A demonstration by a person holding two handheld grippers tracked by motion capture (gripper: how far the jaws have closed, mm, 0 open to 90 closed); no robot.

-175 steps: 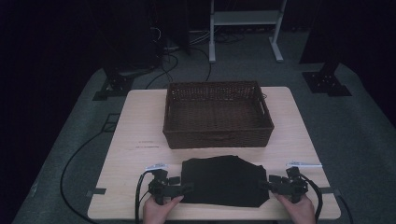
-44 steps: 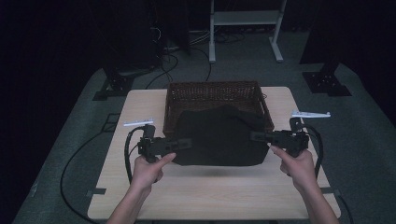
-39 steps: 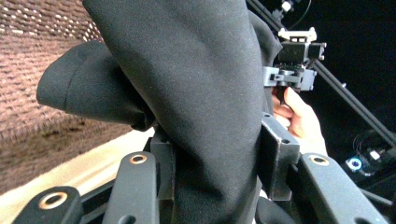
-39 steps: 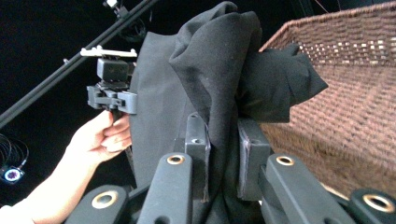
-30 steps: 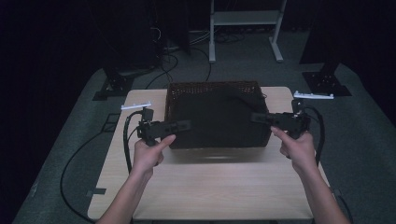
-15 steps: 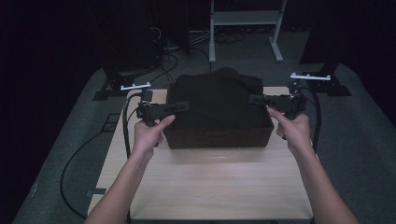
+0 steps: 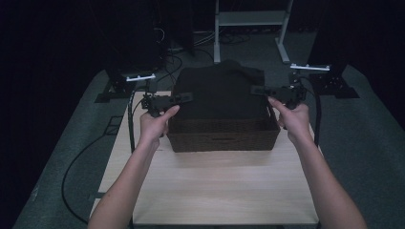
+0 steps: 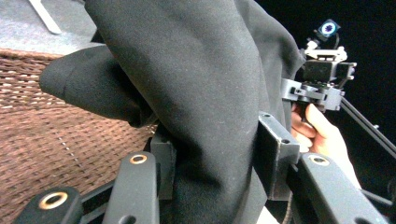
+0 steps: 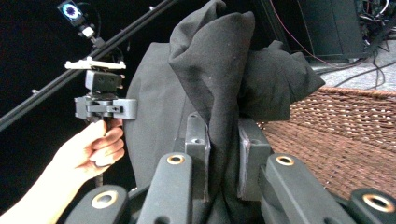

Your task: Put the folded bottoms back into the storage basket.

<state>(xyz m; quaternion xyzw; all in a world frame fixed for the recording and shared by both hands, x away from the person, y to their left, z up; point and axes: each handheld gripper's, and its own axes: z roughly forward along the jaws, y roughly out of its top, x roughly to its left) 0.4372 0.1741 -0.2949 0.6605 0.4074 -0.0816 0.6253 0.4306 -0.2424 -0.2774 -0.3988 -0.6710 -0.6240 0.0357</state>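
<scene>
A black folded cloth [image 7: 218, 90] hangs stretched between my two grippers above the brown wicker basket [image 7: 222, 136]. My left gripper [image 7: 187, 98] is shut on the cloth's left edge, and the fabric [image 8: 205, 93] bunches between its jaws. My right gripper [image 7: 256, 89] is shut on the right edge, with the cloth [image 9: 219, 84] pinched between its pads. In the left gripper view the basket's woven floor [image 8: 51, 154] lies below the cloth; in the right gripper view the basket's wall [image 9: 345, 112] is at the right.
The basket stands at the far end of a light wooden table [image 7: 219, 191]. Black cables [image 7: 76, 162] trail off the left side onto the grey floor. A white stand [image 7: 248, 19] and dark equipment [image 7: 138, 43] are beyond the table.
Both grippers have carried the cloth from the table's near edge forward and up, and it now hangs over the basket.
</scene>
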